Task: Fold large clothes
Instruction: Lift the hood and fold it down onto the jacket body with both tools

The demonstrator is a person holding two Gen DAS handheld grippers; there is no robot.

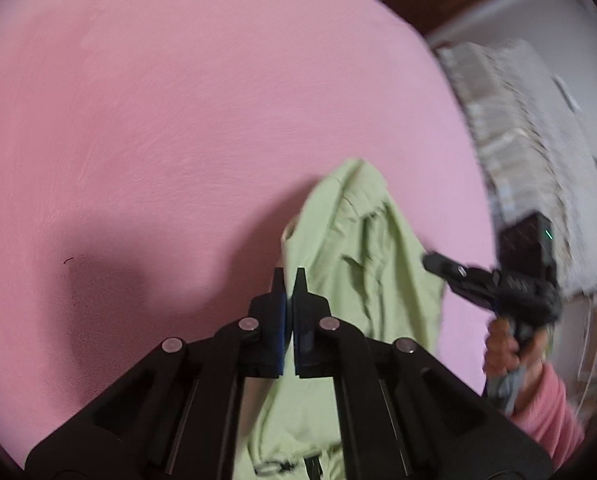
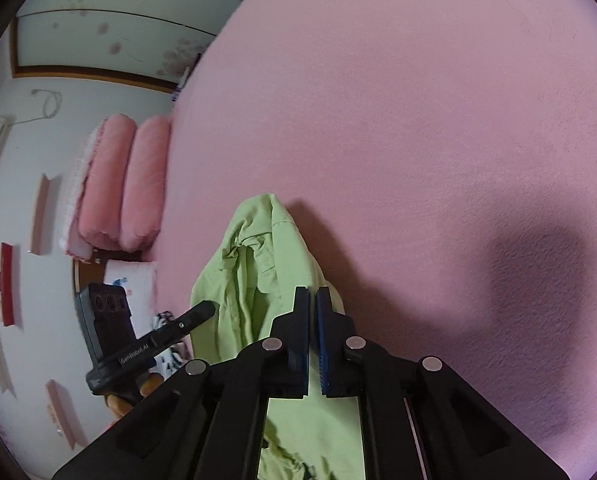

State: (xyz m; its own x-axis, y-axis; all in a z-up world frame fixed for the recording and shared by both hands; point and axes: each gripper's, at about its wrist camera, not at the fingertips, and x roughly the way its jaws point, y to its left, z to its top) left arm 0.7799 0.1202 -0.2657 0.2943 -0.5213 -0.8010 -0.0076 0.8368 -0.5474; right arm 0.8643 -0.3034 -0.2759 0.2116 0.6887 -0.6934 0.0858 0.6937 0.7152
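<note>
A light green garment [image 1: 358, 248] lies bunched on the pink bed sheet [image 1: 178, 120], rising to a crumpled peak. My left gripper [image 1: 289, 280] has its jaws together at the cloth's left edge, and the fabric runs down under its fingers. My right gripper [image 1: 428, 260] touches the cloth's right edge. In the right wrist view the right gripper [image 2: 313, 292] is shut over the green garment [image 2: 254, 280], with cloth showing on both sides of its fingers. There the left gripper [image 2: 208, 309] meets the garment's left side.
The pink bed sheet [image 2: 418, 120] stretches far ahead and to the sides. Two pink rolled cushions [image 2: 122, 184] lie at the bed's edge. A stack of folded fabric [image 1: 518, 120] stands beyond the bed. A hand [image 1: 502, 344] in a pink sleeve [image 1: 550, 412] holds the right gripper.
</note>
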